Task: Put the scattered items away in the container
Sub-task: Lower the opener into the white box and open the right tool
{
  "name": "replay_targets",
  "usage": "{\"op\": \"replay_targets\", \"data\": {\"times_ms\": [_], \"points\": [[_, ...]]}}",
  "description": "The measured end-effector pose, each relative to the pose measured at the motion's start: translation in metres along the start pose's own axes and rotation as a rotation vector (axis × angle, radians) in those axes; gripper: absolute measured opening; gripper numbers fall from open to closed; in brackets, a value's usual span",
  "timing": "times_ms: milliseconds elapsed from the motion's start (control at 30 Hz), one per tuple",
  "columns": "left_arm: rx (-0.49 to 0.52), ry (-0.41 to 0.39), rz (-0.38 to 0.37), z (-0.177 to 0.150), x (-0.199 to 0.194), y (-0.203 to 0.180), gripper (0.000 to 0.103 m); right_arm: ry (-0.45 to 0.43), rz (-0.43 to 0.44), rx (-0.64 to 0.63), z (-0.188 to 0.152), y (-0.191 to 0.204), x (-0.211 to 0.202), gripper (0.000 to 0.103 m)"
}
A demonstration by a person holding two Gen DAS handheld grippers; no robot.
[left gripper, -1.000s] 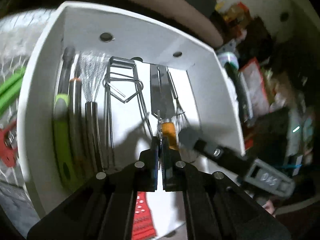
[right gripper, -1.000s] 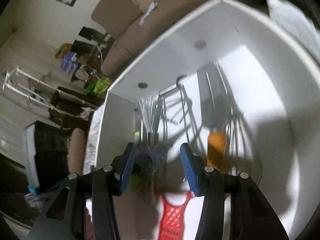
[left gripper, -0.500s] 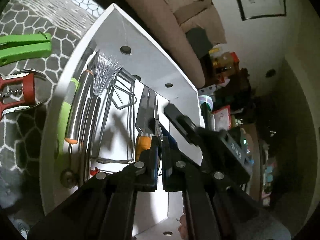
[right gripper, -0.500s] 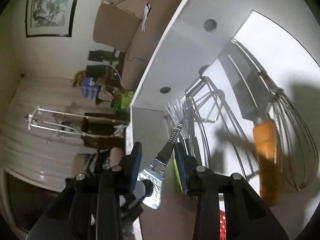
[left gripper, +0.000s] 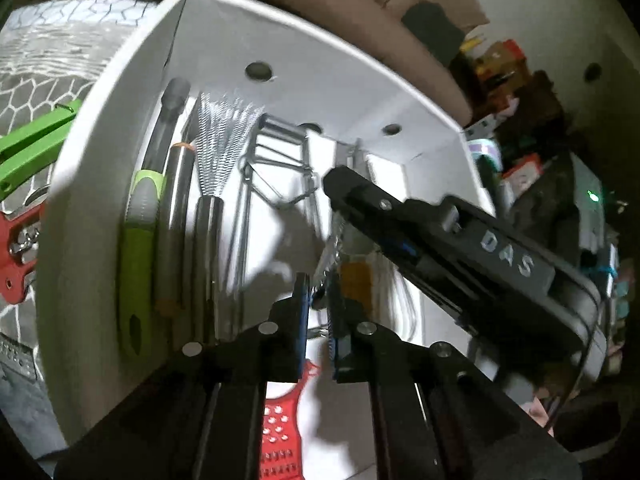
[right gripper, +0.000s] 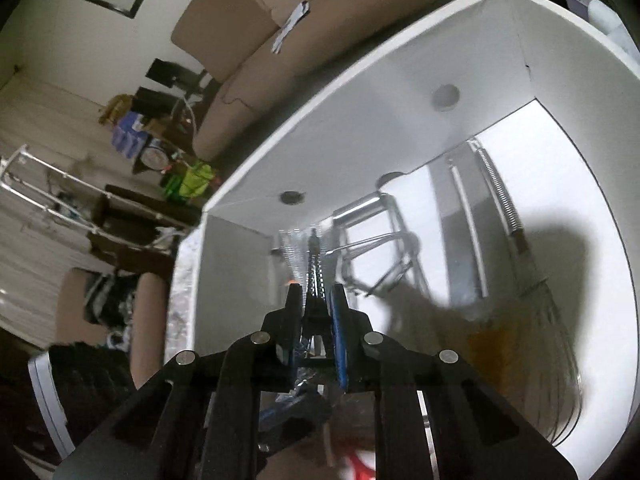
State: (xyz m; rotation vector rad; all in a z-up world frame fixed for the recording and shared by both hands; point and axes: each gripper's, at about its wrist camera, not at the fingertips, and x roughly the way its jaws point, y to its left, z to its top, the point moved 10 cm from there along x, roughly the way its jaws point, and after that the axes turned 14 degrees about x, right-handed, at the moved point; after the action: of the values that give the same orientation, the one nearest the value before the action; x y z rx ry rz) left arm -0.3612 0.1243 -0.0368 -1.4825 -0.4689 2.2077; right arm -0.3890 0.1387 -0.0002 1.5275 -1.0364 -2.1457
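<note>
The white box (left gripper: 280, 40) holds a green-handled tool (left gripper: 140, 248), steel handles (left gripper: 208, 260), a wire masher (left gripper: 276, 172), an orange-handled whisk (right gripper: 492, 356) and a red grater (left gripper: 280, 432). A thin ridged metal utensil (right gripper: 316, 276) hangs over the box, pointing at its far left corner. My right gripper (right gripper: 316, 296) is closing its jaws on the utensil, and the pads press on it. My left gripper (left gripper: 318, 292) hangs just below with its jaws opening; a narrow gap shows, with the utensil's blurred shiny end (left gripper: 330, 248) at its tips. The right gripper's black housing (left gripper: 500, 248) crosses from the right.
Green tongs (left gripper: 28, 148) and a red corkscrew (left gripper: 16, 252) lie left of the box on a grey honeycomb-patterned surface (left gripper: 40, 72). A brown sofa (right gripper: 240, 40) stands behind the box, with cluttered shelves beyond it. The box's right half (right gripper: 560, 220) shows bare white floor.
The right gripper has moved in beside the left one and shut on the thin utensil that the left one held. The left jaws have parted slightly.
</note>
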Motion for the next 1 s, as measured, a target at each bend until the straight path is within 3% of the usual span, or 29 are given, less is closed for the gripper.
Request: {"op": "replay_targets", "data": {"times_ms": [233, 333, 533, 600, 867, 1000], "points": [[0.068, 0.071, 0.086, -0.013, 0.017, 0.002, 0.015, -0.009, -0.083, -0.087, -0.008, -0.01, 0.02, 0.013], [0.044, 0.071, 0.06, -0.02, 0.009, 0.001, 0.015, -0.007, -0.145, -0.17, -0.016, -0.011, 0.028, 0.013], [0.019, -0.005, -0.005, -0.032, -0.036, -0.005, 0.017, 0.013, -0.222, -0.253, -0.028, -0.016, 0.038, 0.011], [0.004, -0.02, -0.019, -0.031, -0.046, -0.002, 0.021, 0.019, -0.237, -0.272, -0.032, -0.016, 0.04, 0.011], [0.036, -0.056, 0.041, -0.019, -0.063, 0.008, 0.022, 0.029, -0.292, -0.278, -0.042, -0.033, 0.026, 0.011], [0.105, -0.043, 0.082, -0.022, -0.064, 0.003, 0.025, -0.025, -0.233, -0.222, -0.033, -0.03, 0.0, 0.015]]}}
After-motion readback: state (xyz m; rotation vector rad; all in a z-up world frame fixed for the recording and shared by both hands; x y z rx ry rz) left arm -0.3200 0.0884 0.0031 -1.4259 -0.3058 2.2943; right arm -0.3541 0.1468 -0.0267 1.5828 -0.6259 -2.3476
